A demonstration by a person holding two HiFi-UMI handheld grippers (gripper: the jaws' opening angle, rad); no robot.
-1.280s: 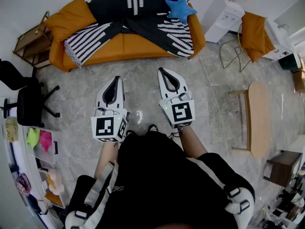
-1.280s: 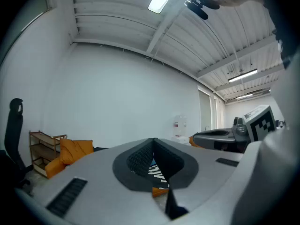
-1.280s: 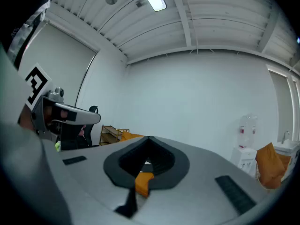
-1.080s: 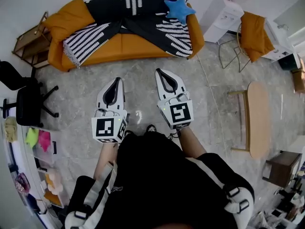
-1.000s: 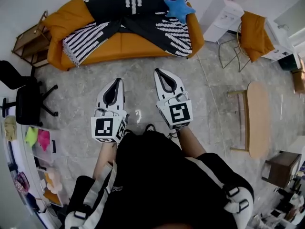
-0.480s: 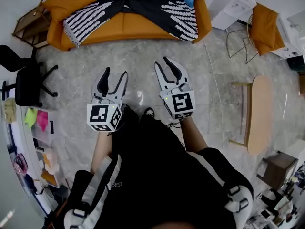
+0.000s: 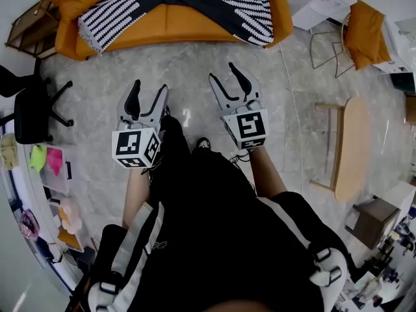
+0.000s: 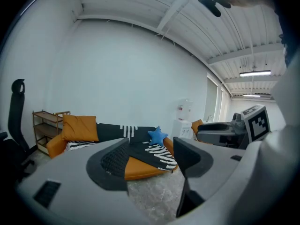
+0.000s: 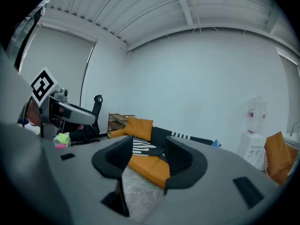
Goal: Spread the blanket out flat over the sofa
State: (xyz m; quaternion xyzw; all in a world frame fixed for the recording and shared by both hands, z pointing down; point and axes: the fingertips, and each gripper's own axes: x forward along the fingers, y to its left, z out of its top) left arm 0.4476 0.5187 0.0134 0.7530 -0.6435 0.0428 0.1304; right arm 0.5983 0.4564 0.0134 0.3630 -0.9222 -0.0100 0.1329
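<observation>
Task barely begun. The black-and-white blanket [image 7: 250,18] already lies on the orange sofa [image 7: 175,30], but not flat: it is draped over the backrest and gathered into two striped wings that fall toward the sofa's two ends, leaving the middle of the seat bare. A blue star cushion [image 8: 157,136] rests on the blanket near one end of the sofa, and an orange cushion [image 8: 80,128] leans at the other end; the star probably has to be lifted off before the cloth can be drawn out. All spreading remains to be done. The person stands on the marble floor [image 7: 195,70], well apart from the sofa and facing it. The left hand-held gripper [image 7: 149,91] and the right hand-held gripper [image 7: 226,82] are held forward side by side, both aimed at the sofa and tipped slightly downward. The jaws of each have just been opening and now stand apart, with nothing between them; neither touches the blanket.
</observation>
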